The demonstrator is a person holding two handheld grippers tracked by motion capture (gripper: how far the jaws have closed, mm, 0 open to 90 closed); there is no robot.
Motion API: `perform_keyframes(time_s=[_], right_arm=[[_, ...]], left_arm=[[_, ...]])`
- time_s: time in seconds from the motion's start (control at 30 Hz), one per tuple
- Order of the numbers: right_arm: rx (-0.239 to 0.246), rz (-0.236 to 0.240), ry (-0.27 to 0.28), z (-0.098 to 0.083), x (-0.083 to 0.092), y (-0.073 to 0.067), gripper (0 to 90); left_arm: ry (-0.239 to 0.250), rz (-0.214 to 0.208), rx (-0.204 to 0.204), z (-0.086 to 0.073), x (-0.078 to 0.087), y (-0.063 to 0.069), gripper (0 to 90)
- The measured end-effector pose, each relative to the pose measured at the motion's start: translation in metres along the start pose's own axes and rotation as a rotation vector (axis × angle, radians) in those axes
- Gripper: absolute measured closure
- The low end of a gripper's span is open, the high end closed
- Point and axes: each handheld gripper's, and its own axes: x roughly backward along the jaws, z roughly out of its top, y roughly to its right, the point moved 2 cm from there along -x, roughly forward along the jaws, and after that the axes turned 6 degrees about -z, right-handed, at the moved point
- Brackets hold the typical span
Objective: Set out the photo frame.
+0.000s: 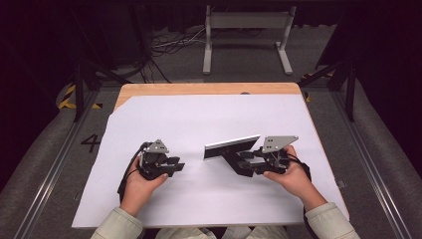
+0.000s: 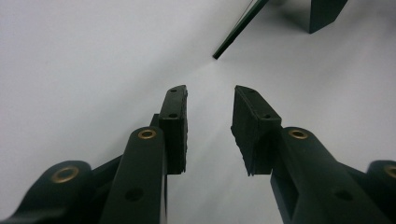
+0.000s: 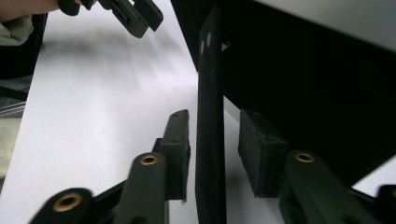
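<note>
A black stand (image 1: 234, 149) with a slanted panel is seen on the white-covered desk (image 1: 199, 119). Its thin upright leg (image 3: 210, 130) lies between the right gripper (image 1: 245, 162) fingers (image 3: 177, 149), parted and clear of it. The left gripper (image 1: 175, 166) is held half-open, empty, well apart from the stand.

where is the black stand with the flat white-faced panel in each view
High view: the black stand with the flat white-faced panel is at centre, just left of the right gripper.
Left gripper view: its dark thin edge slants in the top right corner.
Right gripper view: its upright black leg stands between the open jaws, the dark panel back at upper right.
Shared landmark: the white sheet under it.
</note>
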Motion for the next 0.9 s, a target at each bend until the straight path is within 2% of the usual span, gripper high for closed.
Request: perform_keyframes(time_s=[0.03,0.07,0.17,0.2,0.33,0.47,0.57,0.67,0.8,0.9], right_arm=[[0.0,0.0,0.0,0.0,0.0,0.0,59.8],[0.001,-0.041,0.007,0.001,0.006,-0.001,57.1],[0.004,-0.102,0.011,0.001,0.014,-0.002,56.8],[0.005,-0.114,0.011,0.002,0.017,-0.003,56.8],[0.014,-0.158,0.026,0.006,0.028,-0.005,55.8],[0.017,-0.177,0.044,0.007,0.038,-0.006,54.1],[-0.019,-0.194,0.064,0.006,0.05,-0.005,53.7],[-0.03,-0.203,0.072,0.006,0.056,-0.005,53.6],[-0.064,-0.226,0.079,0.006,0.066,-0.004,58.9],[-0.077,-0.236,0.076,0.005,0.071,-0.002,61.7]], left_arm=[[0.0,0.0,0.0,0.0,0.0,0.0,66.5],[0.008,0.001,-0.002,0.001,0.0,0.0,66.5],[0.017,0.008,-0.014,0.003,0.0,0.001,66.5],[0.025,0.004,-0.005,0.004,0.0,0.002,66.5],[0.04,0.012,-0.021,0.006,0.002,0.004,66.4],[0.046,0.01,-0.033,0.009,0.002,0.006,66.2],[0.048,0.003,-0.038,0.01,0.002,0.007,66.0],[0.051,0.002,-0.051,0.012,0.002,0.008,66.0],[0.052,-0.001,-0.05,0.014,0.002,0.008,66.0],[0.072,-0.002,-0.061,0.017,0.001,0.009,65.8]])
